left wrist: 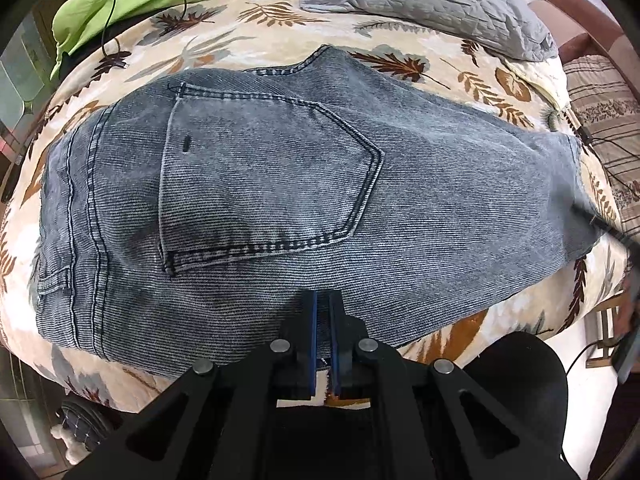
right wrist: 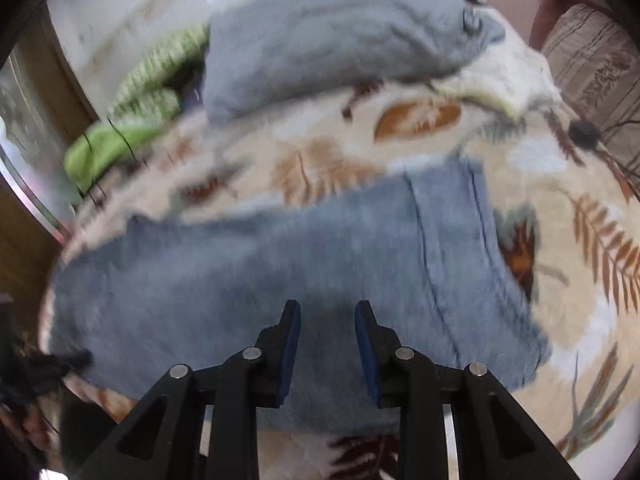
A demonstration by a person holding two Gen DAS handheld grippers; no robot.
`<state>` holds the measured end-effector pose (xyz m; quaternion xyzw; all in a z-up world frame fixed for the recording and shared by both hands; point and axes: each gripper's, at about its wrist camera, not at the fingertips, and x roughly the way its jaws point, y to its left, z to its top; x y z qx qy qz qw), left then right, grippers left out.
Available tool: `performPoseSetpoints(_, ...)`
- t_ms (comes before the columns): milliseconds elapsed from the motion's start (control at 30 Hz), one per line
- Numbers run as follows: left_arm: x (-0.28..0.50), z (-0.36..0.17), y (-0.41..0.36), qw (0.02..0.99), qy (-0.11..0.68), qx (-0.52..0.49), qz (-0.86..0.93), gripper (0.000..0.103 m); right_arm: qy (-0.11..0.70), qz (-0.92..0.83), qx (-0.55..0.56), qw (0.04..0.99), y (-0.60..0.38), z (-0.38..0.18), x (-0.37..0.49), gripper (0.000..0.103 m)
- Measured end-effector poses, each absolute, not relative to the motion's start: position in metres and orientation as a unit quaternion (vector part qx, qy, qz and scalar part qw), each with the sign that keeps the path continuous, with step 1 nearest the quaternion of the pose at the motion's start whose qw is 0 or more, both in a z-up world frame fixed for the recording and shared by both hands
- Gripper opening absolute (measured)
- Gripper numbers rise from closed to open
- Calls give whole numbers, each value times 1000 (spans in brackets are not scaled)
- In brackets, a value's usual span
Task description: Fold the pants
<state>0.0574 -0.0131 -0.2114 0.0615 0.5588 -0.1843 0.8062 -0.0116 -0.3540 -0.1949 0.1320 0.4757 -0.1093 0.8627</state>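
Denim, washed grey-blue and finely ribbed with diagonal twill lines, made up the folded pair of pants [left wrist: 280,200] that lay spread flat across the cream bedspread printed with brown and grey leaves [left wrist: 400,64]. Its one visible container, a five-sided back patch pocket [left wrist: 260,176] outlined in double dark stitching, lay flat against the cloth; whether anything was inside could not be told. A double-stitched seam ran down the pants' left part in the left wrist view, beside a belt loop [left wrist: 54,282] at the edge.

At the near edge of the denim, the left black two-finger gripper with blue pads [left wrist: 323,300] had its fingers pressed nearly together, only a thin slit between the pads. Its tips sat over the pants' near hem, but whether cloth was pinched between them was not clear.

The right black gripper with blue pads [right wrist: 327,308] had its fingers spread apart, with nothing between them, poised over the same denim [right wrist: 280,272]; that view was smeared by motion blur.

Farther back on the bed lay a quilted grey pillow [left wrist: 432,4], crinkled in texture, and a bright green bundle of soft cloth [left wrist: 132,4] with a thin black cable [left wrist: 108,24] crossing it. A striped brown cushion [left wrist: 600,120] sat at the right edge.
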Motion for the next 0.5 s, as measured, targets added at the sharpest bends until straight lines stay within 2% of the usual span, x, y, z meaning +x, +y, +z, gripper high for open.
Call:
performPoseSetpoints(33, 58, -211, -11, 806, 560, 56, -186, 4, 496, -120, 130, 850, -358, -208, -15, 31)
performPoseSetpoints(133, 59, -212, -4, 804, 561, 34, -194, 4, 486, -107, 134, 857, -366, -211, -40, 29)
performPoseSetpoints(300, 60, -214, 7, 802, 562, -1, -203, 4, 528, -125, 122, 831, -367, -190, -38, 28)
performPoseSetpoints(400, 58, -214, 9, 804, 558, 0, -203, 4, 484, -81, 118, 863, -348, -156, -21, 31)
performPoseSetpoints(500, 56, -213, 7, 807, 556, 9, -199, 4, 479, -31, 139, 866, -327, -146, 6, 31)
